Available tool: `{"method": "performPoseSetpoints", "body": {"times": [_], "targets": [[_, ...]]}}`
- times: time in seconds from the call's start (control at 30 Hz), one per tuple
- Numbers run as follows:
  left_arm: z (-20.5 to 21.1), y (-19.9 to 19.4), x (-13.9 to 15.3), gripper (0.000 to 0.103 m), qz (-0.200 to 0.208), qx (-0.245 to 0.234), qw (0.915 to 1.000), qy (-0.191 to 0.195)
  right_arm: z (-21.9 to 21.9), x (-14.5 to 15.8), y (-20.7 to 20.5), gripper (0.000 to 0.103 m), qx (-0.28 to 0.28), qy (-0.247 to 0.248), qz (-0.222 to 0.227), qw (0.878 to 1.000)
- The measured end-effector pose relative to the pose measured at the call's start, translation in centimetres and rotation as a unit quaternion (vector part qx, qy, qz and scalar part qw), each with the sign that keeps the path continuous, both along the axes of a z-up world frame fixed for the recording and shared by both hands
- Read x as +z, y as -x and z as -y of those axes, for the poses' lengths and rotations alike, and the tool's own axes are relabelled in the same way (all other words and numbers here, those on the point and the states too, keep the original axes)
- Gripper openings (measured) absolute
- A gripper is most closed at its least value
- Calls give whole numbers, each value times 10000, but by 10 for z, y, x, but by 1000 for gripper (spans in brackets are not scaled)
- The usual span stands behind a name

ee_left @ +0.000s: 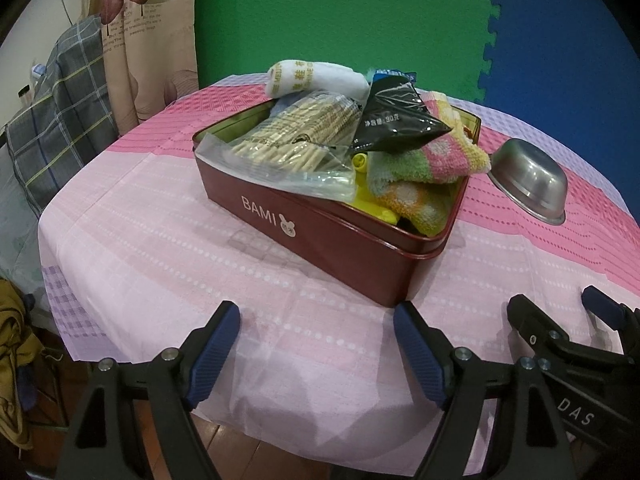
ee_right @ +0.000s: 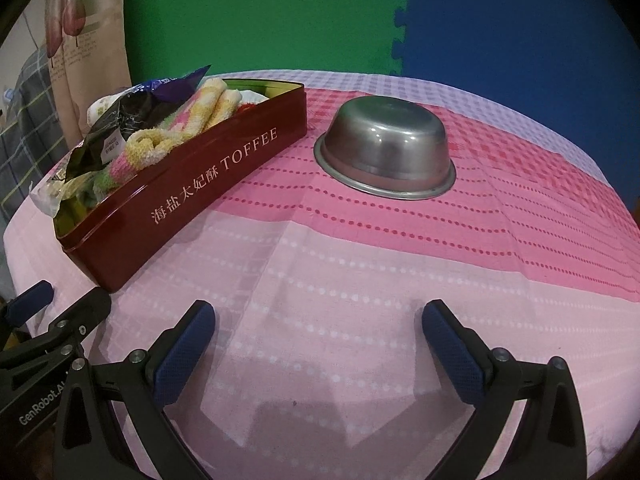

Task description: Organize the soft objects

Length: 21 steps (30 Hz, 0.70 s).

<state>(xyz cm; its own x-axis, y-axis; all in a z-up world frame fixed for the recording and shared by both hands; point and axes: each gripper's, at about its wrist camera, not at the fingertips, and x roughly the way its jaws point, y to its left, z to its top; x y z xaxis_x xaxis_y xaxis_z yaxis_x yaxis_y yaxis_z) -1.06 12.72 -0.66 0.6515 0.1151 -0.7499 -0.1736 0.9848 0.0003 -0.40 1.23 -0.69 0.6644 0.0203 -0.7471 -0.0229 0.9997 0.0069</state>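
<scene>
Left tool (ee_left: 316, 344) open, empty, low over near edge of bench (ee_left: 132, 240). Right tool (ee_right: 318, 344) open, empty, just beside left one.

Red tin (ee_left: 320, 240) mid-bench, lid off, overfilled. Inside: striped towel (ee_left: 424, 164) at right end, black pouch (ee_left: 394, 120) lying partly on it, clear bag of wooden sticks (ee_left: 296, 140) at left, white towel roll (ee_left: 316, 78) at far end, yellow item (ee_left: 372, 200) under towel.

Steel bowl (ee_right: 386, 148) upside down on bench, near tin's right side, not touching.
</scene>
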Motion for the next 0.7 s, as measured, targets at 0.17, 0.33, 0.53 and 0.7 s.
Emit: {"method": "performPoseSetpoints", "body": {"times": [0.17, 0.33, 0.53, 0.7], "targets": [[-1, 0, 0, 82, -1, -2, 10000, 4, 0, 0, 0, 103, -4, 4, 0, 10000], [-1, 1, 0, 82, -6, -3, 10000, 7, 0, 0, 0, 103, -4, 4, 0, 10000], [-1, 1, 0, 82, -6, 0, 10000, 8, 0, 0, 0, 103, -4, 6, -9, 10000], [-1, 1, 0, 82, -7, -1, 10000, 7, 0, 0, 0, 103, -2, 9, -16, 10000]]}}
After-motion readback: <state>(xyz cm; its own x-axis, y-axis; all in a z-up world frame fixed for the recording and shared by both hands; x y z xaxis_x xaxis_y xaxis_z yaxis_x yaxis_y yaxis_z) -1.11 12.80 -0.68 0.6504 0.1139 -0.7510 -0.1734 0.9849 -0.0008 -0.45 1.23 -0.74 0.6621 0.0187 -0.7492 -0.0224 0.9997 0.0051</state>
